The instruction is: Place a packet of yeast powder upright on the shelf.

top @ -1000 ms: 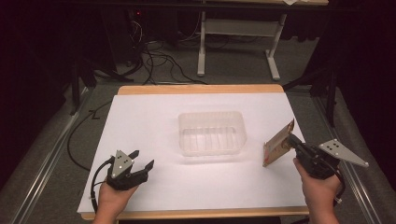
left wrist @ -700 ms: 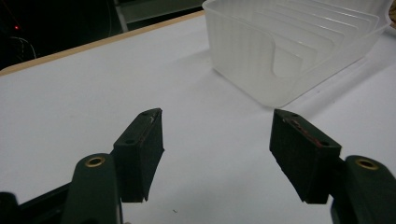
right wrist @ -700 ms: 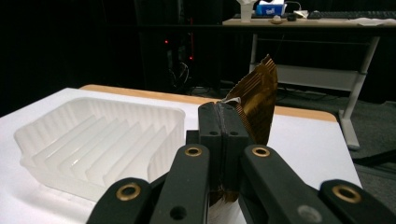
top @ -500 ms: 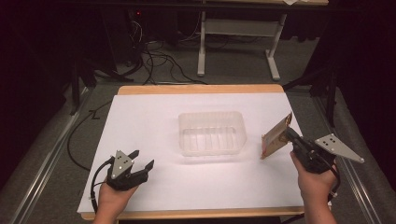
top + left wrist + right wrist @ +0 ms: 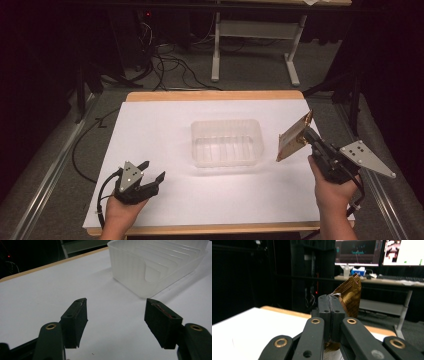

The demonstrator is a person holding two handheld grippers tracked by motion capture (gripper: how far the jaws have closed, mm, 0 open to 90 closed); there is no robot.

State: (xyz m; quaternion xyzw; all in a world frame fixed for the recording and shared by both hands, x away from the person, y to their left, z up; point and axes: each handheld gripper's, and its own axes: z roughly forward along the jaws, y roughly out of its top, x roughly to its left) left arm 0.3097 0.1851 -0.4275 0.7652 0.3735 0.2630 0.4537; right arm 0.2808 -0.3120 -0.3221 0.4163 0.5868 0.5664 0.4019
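Right hand-held gripper [image 5: 311, 138] clamps a gold packet [image 5: 295, 136] at 3 o'clock of the tray [image 5: 227, 142]; left hand-held gripper [image 5: 152, 171] gapes empty

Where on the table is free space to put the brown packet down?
Free: the white table left of the clear tray, the strip behind it, and the front between left gripper and right gripper. Nowhere crowded.

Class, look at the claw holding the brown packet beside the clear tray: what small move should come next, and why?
Probably carry the brown packet leftward over the clear tray. The right claw is shut on it, lifted off the table, right of the empty tray; the left claw rests open.
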